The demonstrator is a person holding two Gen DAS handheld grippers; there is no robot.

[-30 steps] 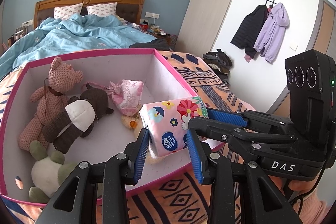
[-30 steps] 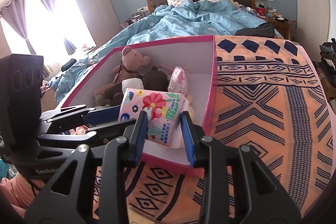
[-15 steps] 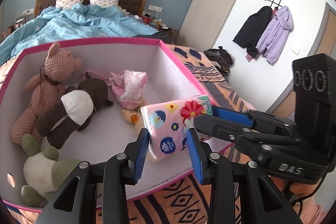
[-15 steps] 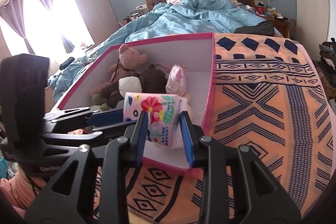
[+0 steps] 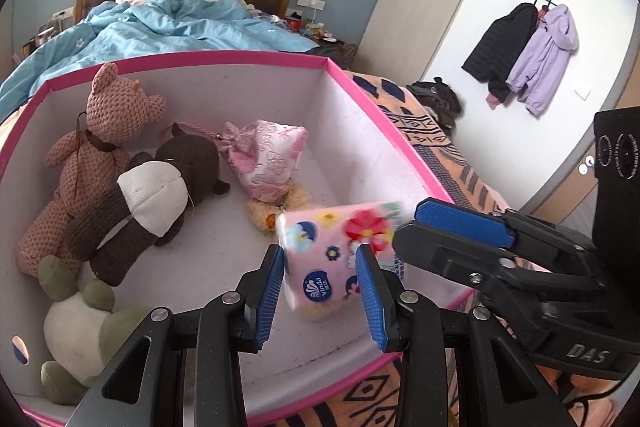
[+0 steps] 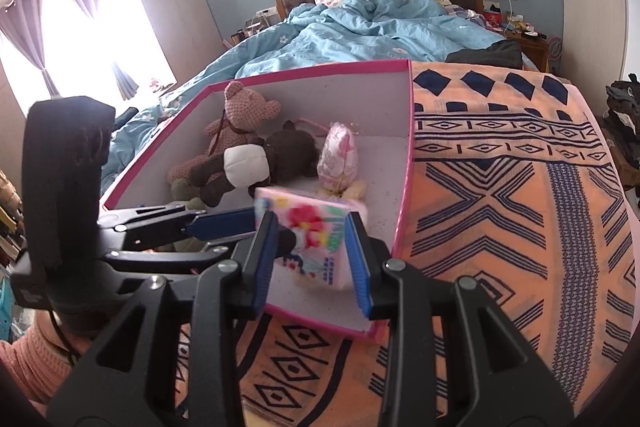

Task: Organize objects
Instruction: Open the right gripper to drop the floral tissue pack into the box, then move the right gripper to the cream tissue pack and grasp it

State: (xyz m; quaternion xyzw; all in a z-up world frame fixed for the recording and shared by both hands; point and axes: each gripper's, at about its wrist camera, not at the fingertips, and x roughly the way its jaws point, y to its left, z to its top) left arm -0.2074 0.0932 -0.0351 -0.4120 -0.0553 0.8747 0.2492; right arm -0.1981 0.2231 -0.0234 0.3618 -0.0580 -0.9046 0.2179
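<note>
A pink floral tissue pack (image 5: 334, 253) hangs tilted over the near right corner of the pink-rimmed white box (image 5: 384, 131), motion-blurred. My left gripper (image 5: 320, 291) is open, its blue pads a little apart from the pack's sides. My right gripper (image 6: 312, 259) is also open around the pack (image 6: 316, 239), pads off its sides. The right gripper's fingers (image 5: 464, 221) cross in from the right in the left wrist view. The box (image 6: 408, 163) holds several plush toys.
In the box lie a knitted pink bear (image 5: 104, 131), a brown-and-white plush (image 5: 148, 195), a green-and-white plush (image 5: 84, 327), a pink drawstring bag (image 5: 268, 155) and a yellow plush (image 5: 280, 207). The box sits on an orange patterned blanket (image 6: 500, 207). A bed with blue duvet (image 6: 360, 31) stands behind.
Both grippers have carried the tissue pack forward and down over the box's near right corner. Their jaws have widened, and the pack now looks blurred and loose between them.
</note>
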